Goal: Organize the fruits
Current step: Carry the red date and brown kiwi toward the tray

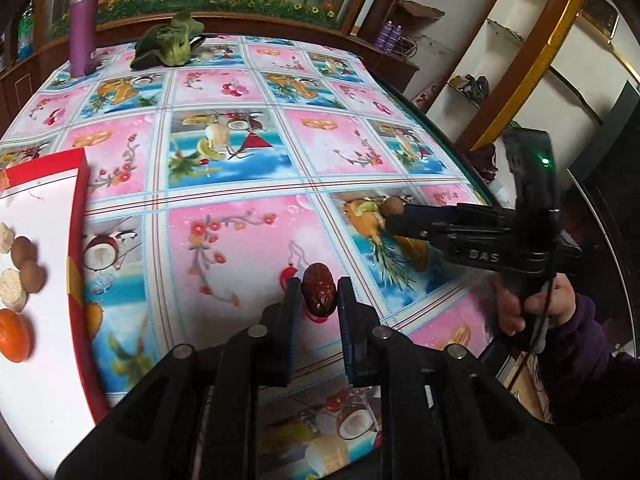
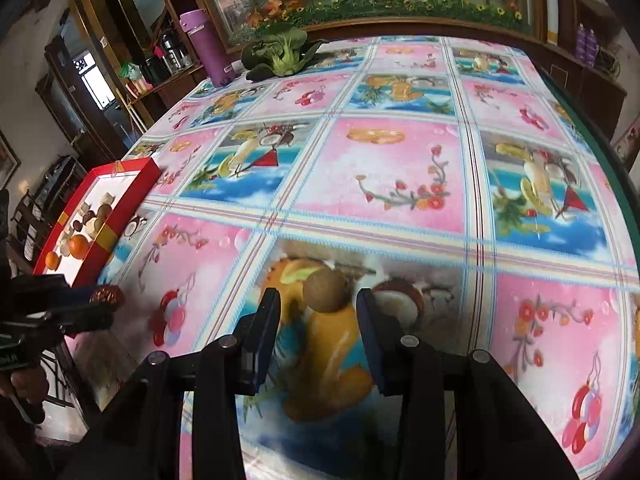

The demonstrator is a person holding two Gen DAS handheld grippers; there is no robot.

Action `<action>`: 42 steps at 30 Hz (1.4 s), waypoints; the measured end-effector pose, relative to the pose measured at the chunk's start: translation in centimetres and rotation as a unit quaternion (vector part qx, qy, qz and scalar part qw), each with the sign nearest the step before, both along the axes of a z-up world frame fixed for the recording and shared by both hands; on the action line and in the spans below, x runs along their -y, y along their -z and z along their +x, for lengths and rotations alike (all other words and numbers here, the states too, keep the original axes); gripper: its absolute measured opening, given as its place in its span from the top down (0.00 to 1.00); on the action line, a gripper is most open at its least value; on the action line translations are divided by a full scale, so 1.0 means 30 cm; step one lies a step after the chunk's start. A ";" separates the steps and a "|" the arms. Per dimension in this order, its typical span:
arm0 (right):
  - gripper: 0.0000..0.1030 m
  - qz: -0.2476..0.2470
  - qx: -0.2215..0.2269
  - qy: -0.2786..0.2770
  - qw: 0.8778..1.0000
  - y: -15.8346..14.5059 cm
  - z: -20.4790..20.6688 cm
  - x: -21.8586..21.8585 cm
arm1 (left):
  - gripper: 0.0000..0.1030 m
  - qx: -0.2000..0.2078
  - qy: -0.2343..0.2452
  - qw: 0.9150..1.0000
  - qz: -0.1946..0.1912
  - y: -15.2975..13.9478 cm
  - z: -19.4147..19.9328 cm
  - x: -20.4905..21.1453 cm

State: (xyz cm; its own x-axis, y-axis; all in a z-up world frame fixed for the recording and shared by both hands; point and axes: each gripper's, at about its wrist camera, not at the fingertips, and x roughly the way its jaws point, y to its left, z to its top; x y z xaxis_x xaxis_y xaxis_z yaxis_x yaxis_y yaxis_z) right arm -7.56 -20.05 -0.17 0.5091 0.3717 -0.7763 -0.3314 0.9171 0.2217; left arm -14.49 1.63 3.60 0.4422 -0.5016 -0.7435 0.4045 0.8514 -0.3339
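Two fruits ride in my grippers. My left gripper [image 1: 318, 296] is clamped on a red date [image 1: 318, 294] near the red tray [image 1: 78, 216]; my right gripper [image 2: 318, 304] seems to pinch a longan [image 2: 325, 292], though contact isn't clear, so it could roll free.

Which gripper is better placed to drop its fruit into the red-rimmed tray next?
Left. The left gripper is shut on a dark red date and sits nearer the red-rimmed white tray. The right gripper brackets a round brown fruit farther off; its grip is unclear.
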 end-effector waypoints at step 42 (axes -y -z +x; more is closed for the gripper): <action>0.80 0.052 0.033 -0.069 0.996 -0.170 -0.032 -0.323 | 0.81 0.018 -0.055 0.998 -0.028 -0.040 -0.098 -0.123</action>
